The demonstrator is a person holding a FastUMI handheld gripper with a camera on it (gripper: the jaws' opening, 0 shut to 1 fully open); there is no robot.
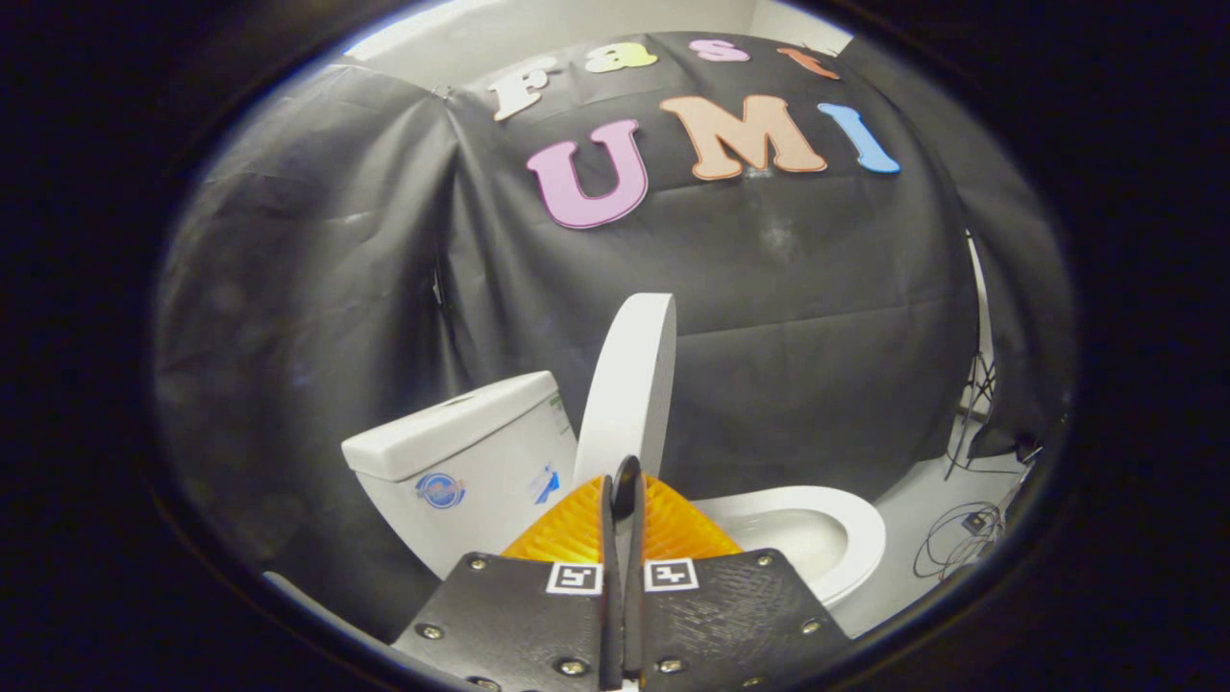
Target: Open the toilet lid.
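White plastic, the toilet lid (pixel 629 380) is seen raised upright beside the tank (pixel 461 461), just beyond the gripper (pixel 623 481), whose fingers are closed on nothing. Withdrawal should be gentle, so the lid is not nudged forward.

Raised lid (pixel 629 384) just ahead of closed jaws; bowl (pixel 817 533) unobstructed

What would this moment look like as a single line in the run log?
lid: raised, upright beside tank | bowl: uncovered | gripper: shut, fingers together just before lid, holding nothing

Lower toilet lid (pixel 629 384) and bowl (pixel 826 529) behind gripper (pixel 623 481).
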